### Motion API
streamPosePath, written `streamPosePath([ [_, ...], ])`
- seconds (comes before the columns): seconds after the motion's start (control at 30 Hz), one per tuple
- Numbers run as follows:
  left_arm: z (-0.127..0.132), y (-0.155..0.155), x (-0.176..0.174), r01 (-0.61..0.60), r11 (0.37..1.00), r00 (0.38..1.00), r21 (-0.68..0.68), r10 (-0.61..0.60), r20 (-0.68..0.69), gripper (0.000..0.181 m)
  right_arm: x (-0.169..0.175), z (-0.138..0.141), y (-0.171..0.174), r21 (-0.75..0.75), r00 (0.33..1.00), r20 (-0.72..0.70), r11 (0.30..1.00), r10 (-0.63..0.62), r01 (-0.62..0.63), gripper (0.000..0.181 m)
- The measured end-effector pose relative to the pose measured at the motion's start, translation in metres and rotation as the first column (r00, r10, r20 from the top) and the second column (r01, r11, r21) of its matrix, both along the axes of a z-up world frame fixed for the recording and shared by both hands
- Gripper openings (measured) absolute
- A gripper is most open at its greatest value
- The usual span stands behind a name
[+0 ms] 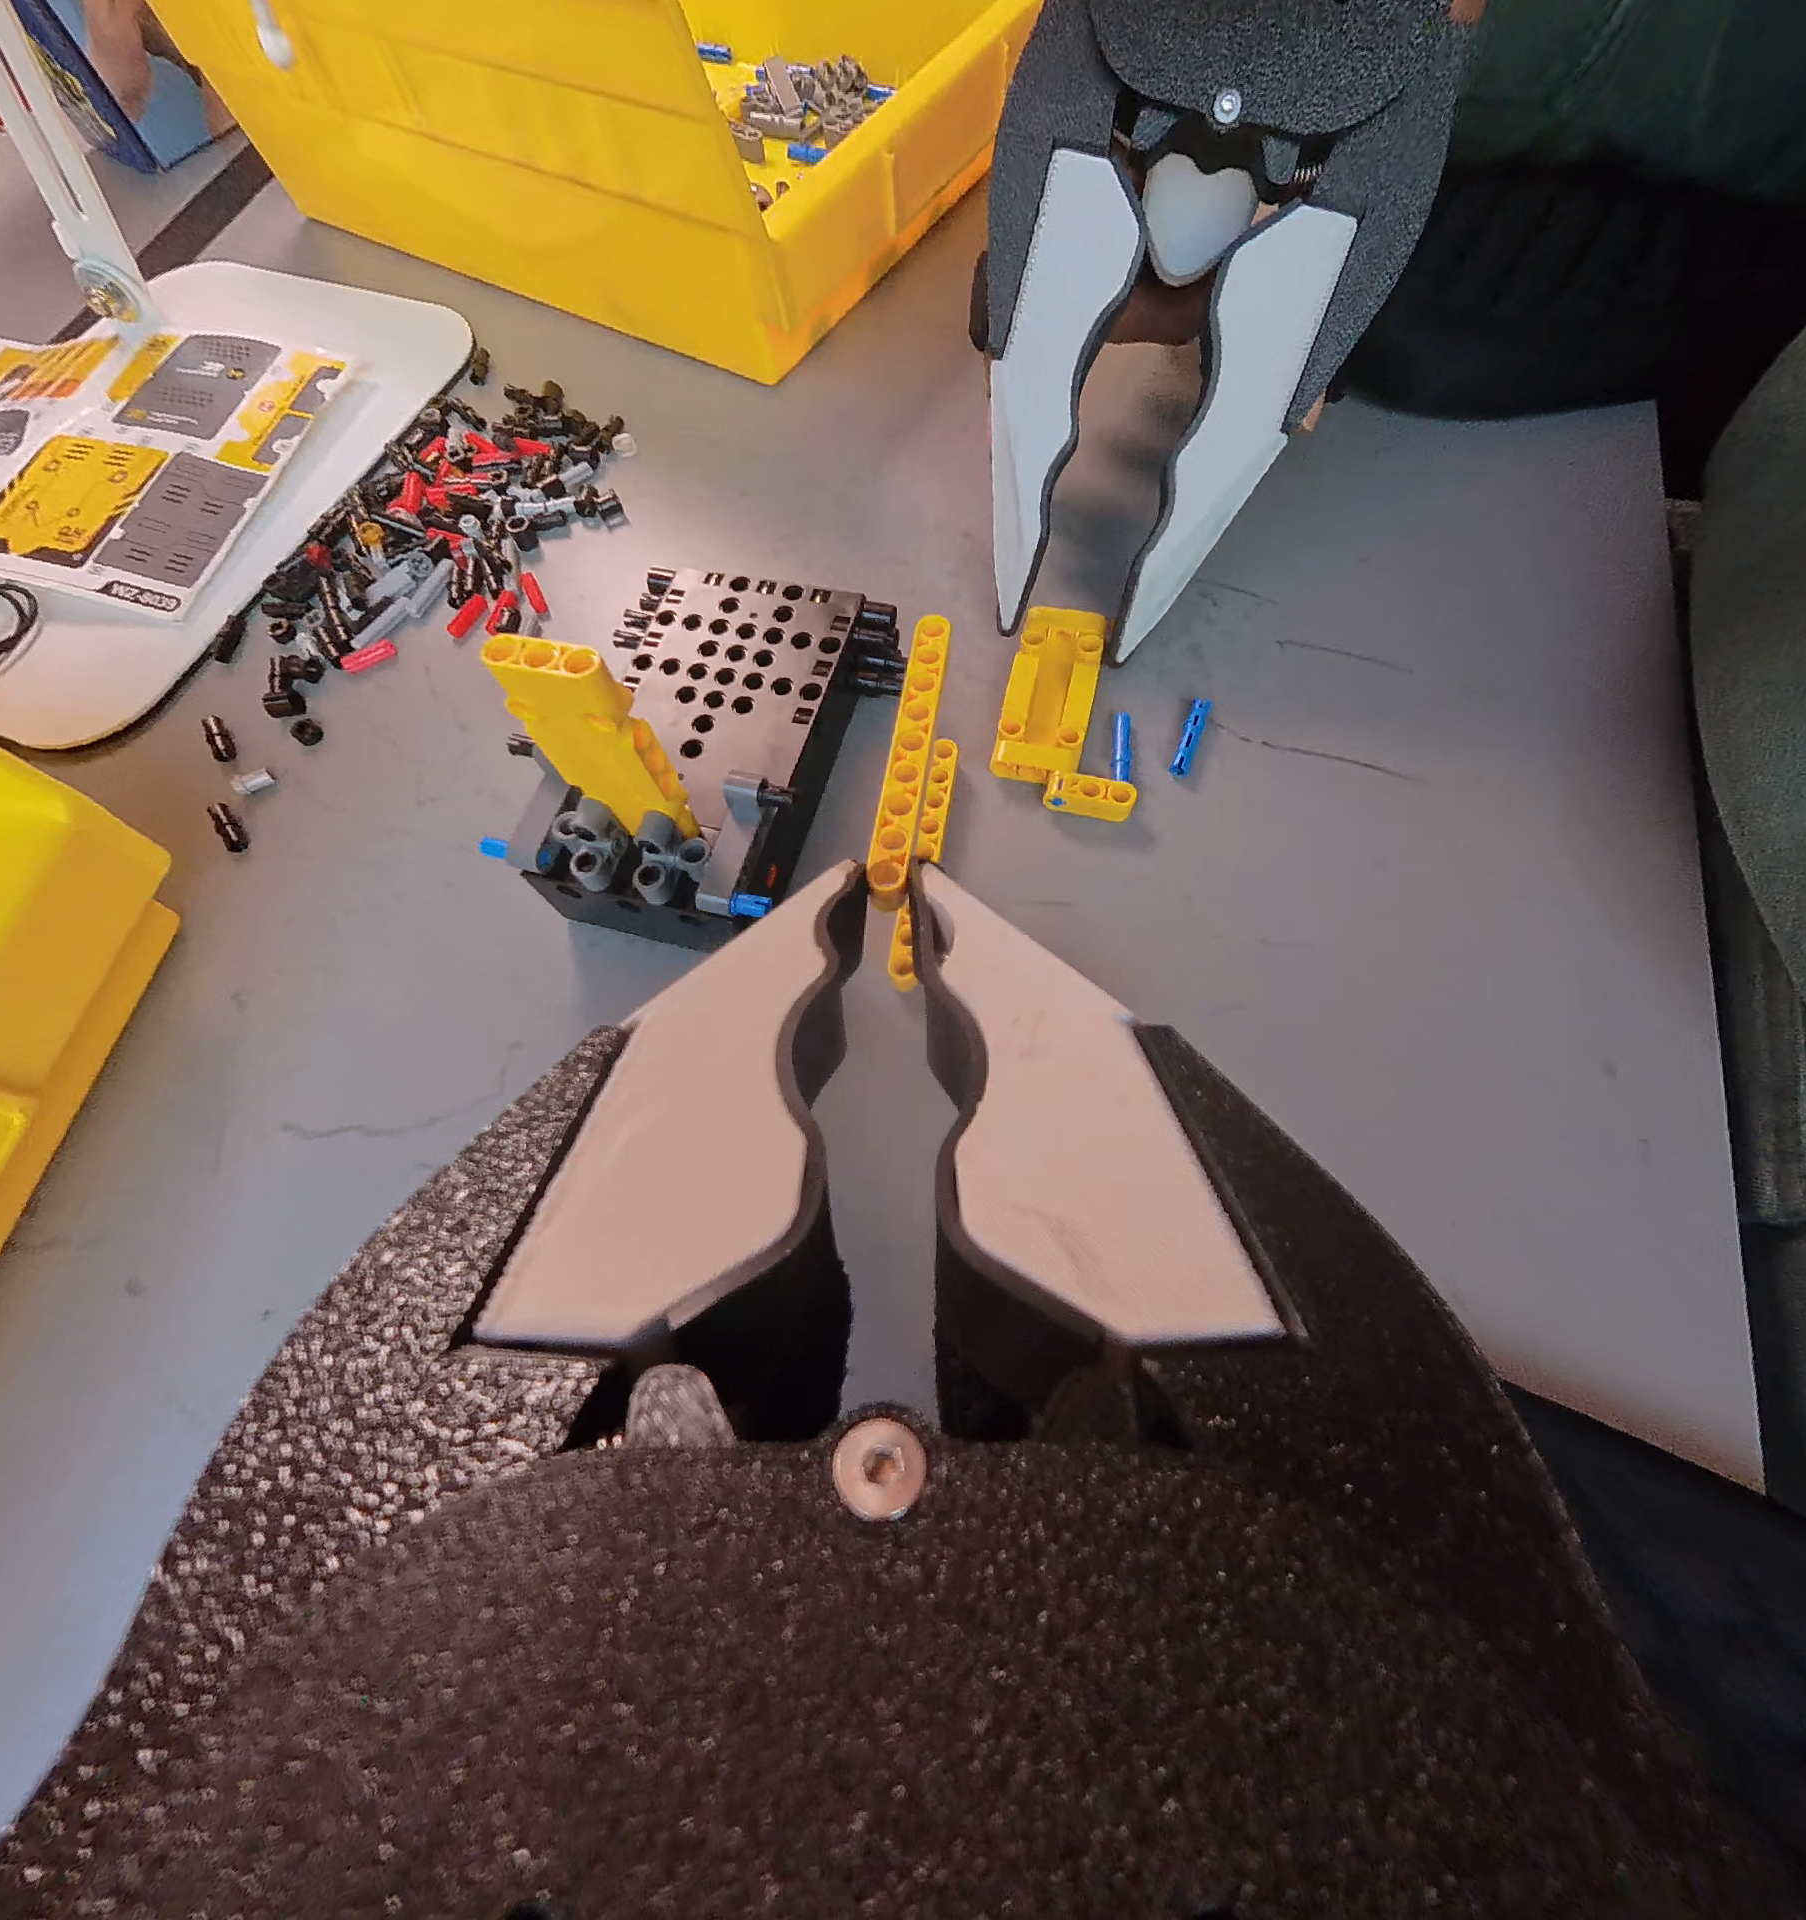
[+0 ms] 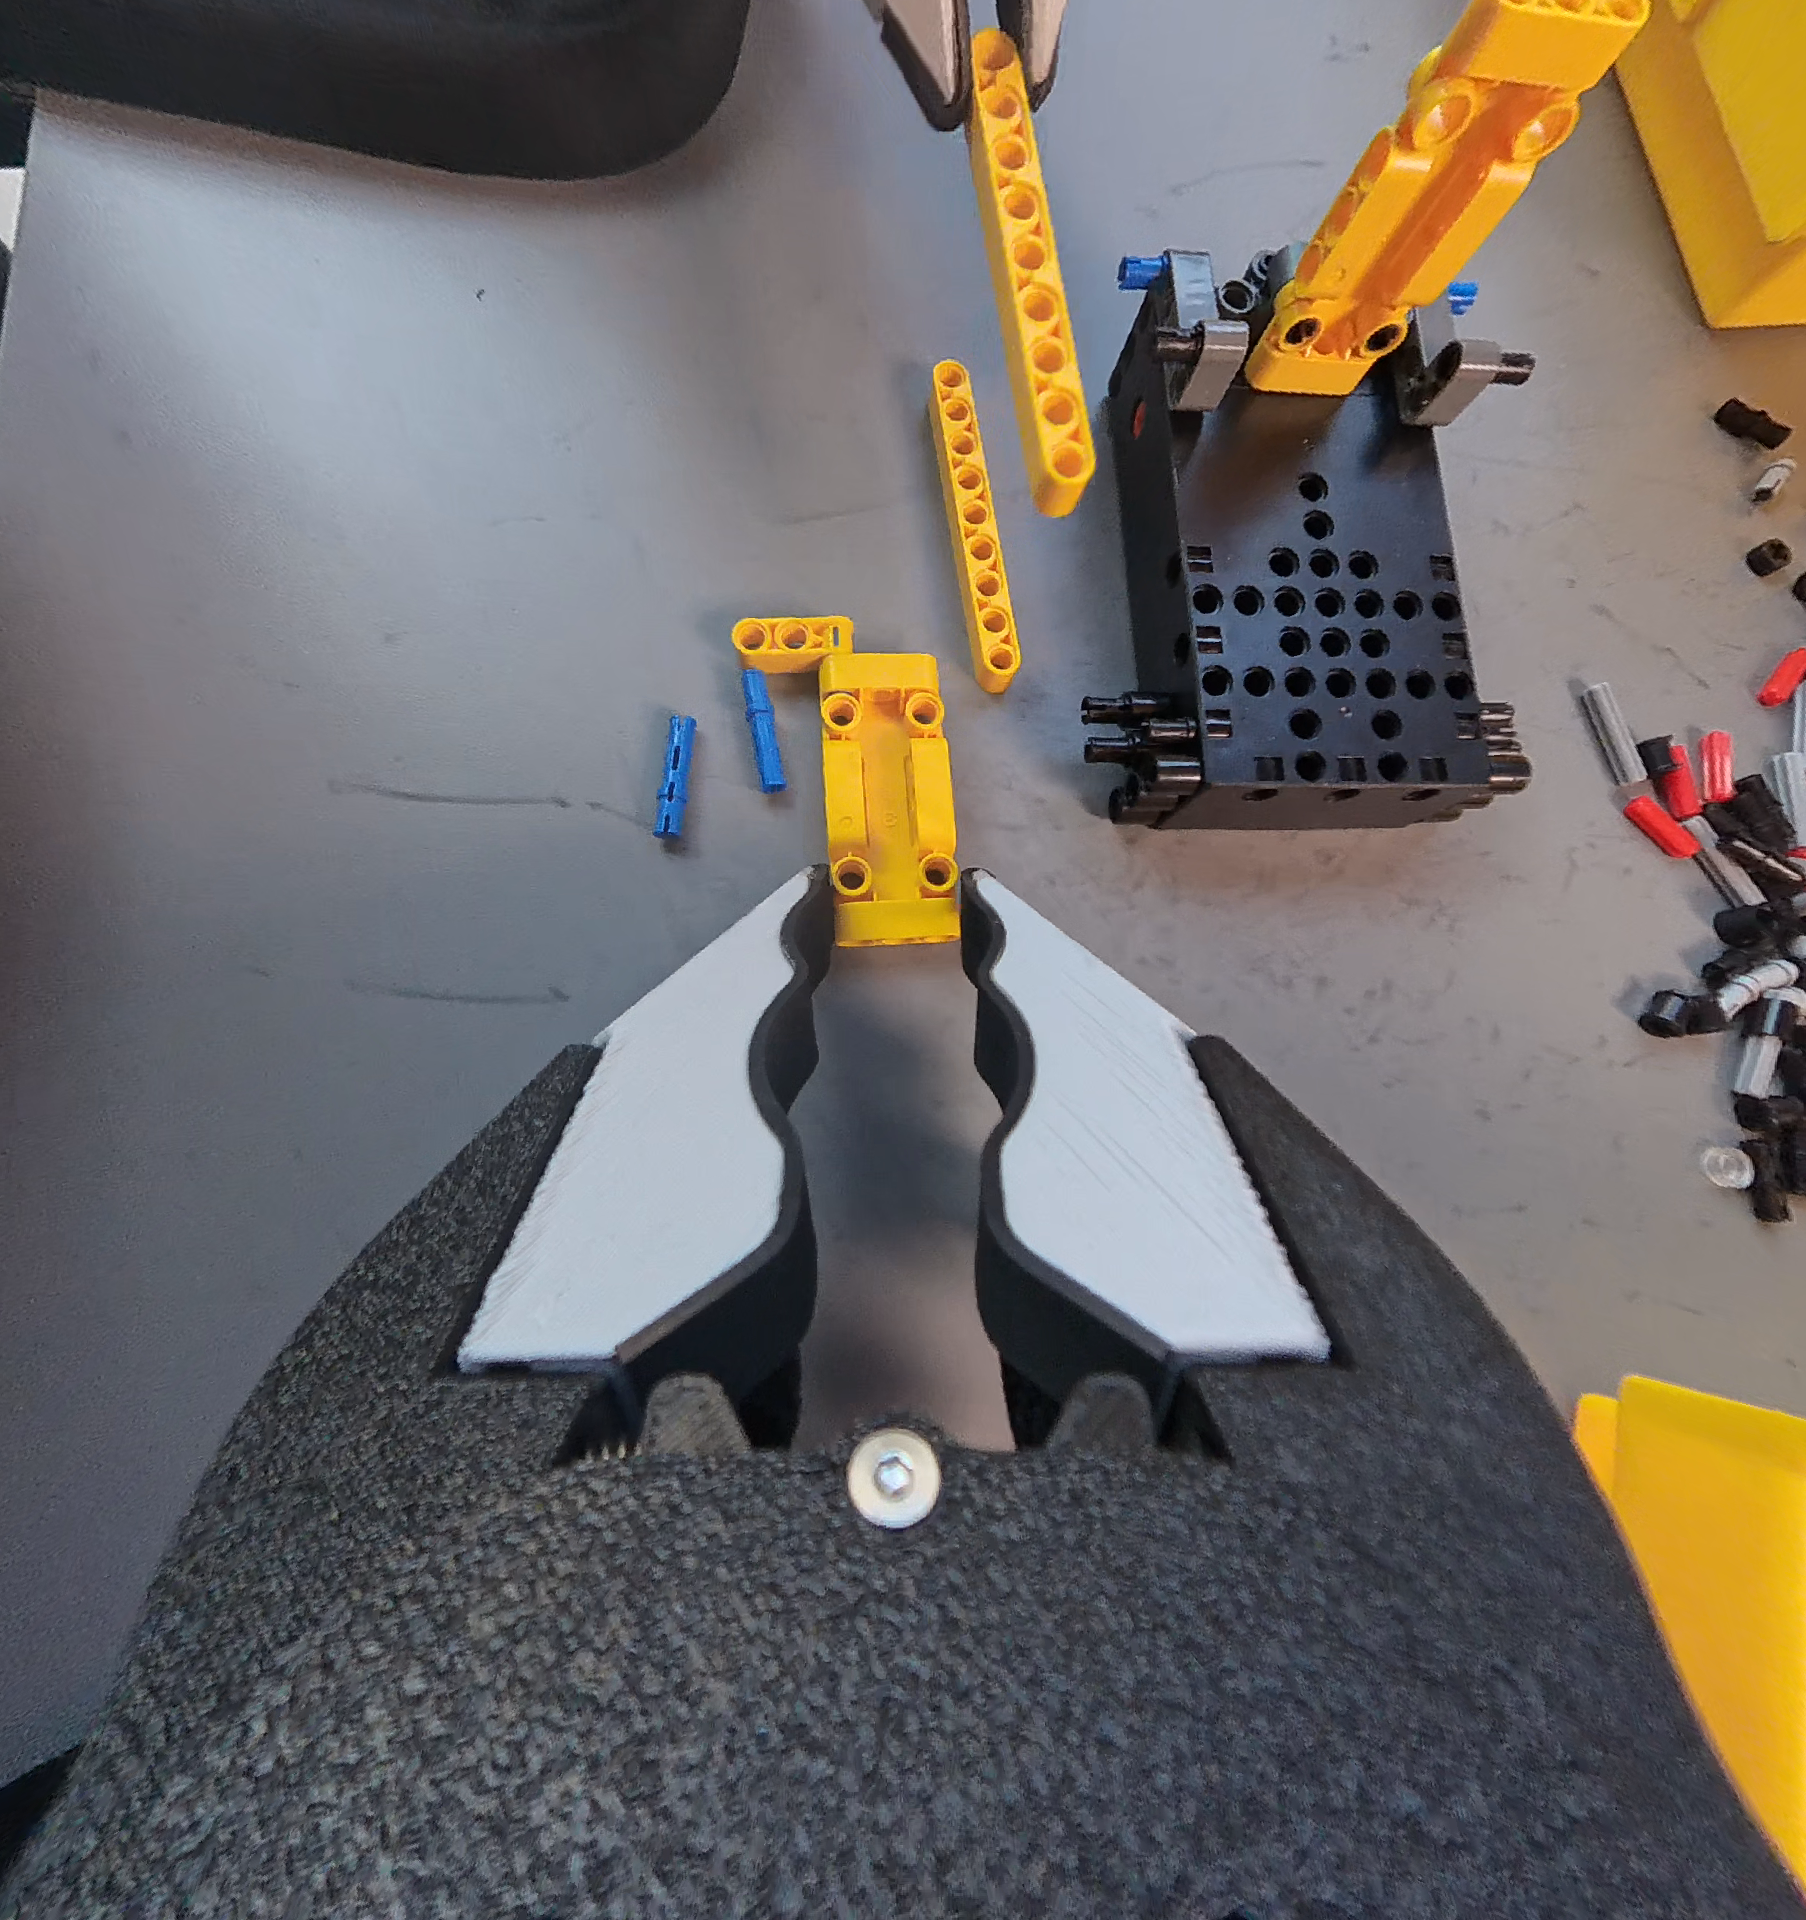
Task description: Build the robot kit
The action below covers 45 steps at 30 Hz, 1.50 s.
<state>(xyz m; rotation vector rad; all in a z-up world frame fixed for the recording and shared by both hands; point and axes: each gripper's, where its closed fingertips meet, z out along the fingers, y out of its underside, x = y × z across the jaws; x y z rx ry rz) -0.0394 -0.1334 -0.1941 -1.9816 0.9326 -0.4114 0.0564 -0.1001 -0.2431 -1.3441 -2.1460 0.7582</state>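
Left gripper [image 1: 891, 883]: jaws clamped on the near end of a long yellow beam [image 1: 909, 753], held off the grey table [image 1: 1346, 935].
Short beam [image 2: 974, 525]: lay flat just beside it.
Right gripper [image 2: 896, 883]: jaws apart, straddling the yellow panel piece [image 2: 888, 795].
Blue pins [image 2: 717, 753]: loose just beside the panel.
Risk: an end-only pinch could let the long beam pivot and slip; closing jaws might nudge the panel into the pins.

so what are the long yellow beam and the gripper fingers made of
Long yellow beam: looks like moulded hard plastic, smooth and slightly glossy, with clean round holes.
Right gripper fingers: probably 3D-printed plastic, matte grey, with fine layer lines showing; black inner edges, material unclear.
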Motion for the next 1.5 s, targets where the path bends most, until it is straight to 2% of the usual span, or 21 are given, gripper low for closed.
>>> streamPosePath([
  [0.13,0.008,0.002,0.003,0.000,1.000,0.999,0.029,-0.001,0.044,0.007,-0.002,0.014,0.004,-0.032,0.998,-0.064,0.999,-0.006,0.004,0.041],
  [0.27,0.016,0.005,0.014,0.035,0.999,0.994,0.030,-0.038,0.099,0.007,-0.008,0.047,0.010,-0.034,0.972,-0.235,0.999,-0.001,-0.007,0.043],
  [0.37,0.020,0.011,0.026,0.072,0.997,0.988,0.013,-0.073,0.139,0.007,-0.012,0.056,0.015,0.044,0.952,-0.307,0.999,0.015,-0.001,0.040],
  [0.53,0.015,0.021,0.045,0.115,0.993,0.982,-0.024,-0.110,0.155,0.007,-0.016,0.060,0.015,0.066,0.930,-0.366,0.998,0.017,0.008,0.029],
  [0.6,0.011,0.022,0.050,0.123,0.992,0.980,-0.040,-0.115,0.165,0.007,-0.015,0.060,0.016,0.069,0.927,-0.374,0.998,0.018,0.009,0.018],
  [0.67,0.008,0.021,0.053,0.129,0.990,0.978,-0.051,-0.118,0.173,0.007,-0.014,0.057,0.013,0.064,0.931,-0.363,0.998,0.036,-0.013,0.012],
  [0.93,0.000,0.016,0.053,0.144,0.987,0.977,-0.069,-0.131,0.166,0.007,-0.011,0.047,0.004,-0.011,0.946,-0.320,0.998,0.050,-0.057,0.009],
  [1.1,-0.004,0.005,0.059,0.201,0.978,0.975,-0.047,-0.195,0.107,0.014,-0.013,0.048,-0.013,-0.047,0.944,-0.321,0.994,0.079,-0.099,0.009],
  [1.13,-0.007,0.003,0.061,0.213,0.976,0.974,-0.052,-0.208,0.089,0.008,-0.014,0.048,-0.016,-0.047,0.944,-0.320,0.993,0.085,-0.106,0.009],
  [1.27,-0.014,-0.004,0.064,0.245,0.967,0.969,-0.070,-0.244,0.031,0.007,-0.016,0.040,-0.021,-0.024,0.954,-0.284,0.994,0.100,-0.111,0.009],
  [1.3,-0.015,-0.007,0.064,0.257,0.963,0.966,-0.082,-0.257,0.021,0.007,-0.014,0.038,-0.023,-0.047,0.958,-0.267,0.992,0.102,-0.118,0.009],
  [1.37,-0.018,-0.016,0.062,0.282,0.952,0.958,-0.118,-0.285,-0.008,0.007,-0.002,0.025,-0.027,-0.080,0.980,-0.150,0.986,0.132,-0.145,0.024],
  [1.5,-0.034,-0.037,0.054,0.304,0.928,0.940,-0.215,-0.329,-0.093,0.007,0.013,0.009,-0.042,-0.063,0.977,-0.031,0.975,0.211,-0.213,0.019],
])
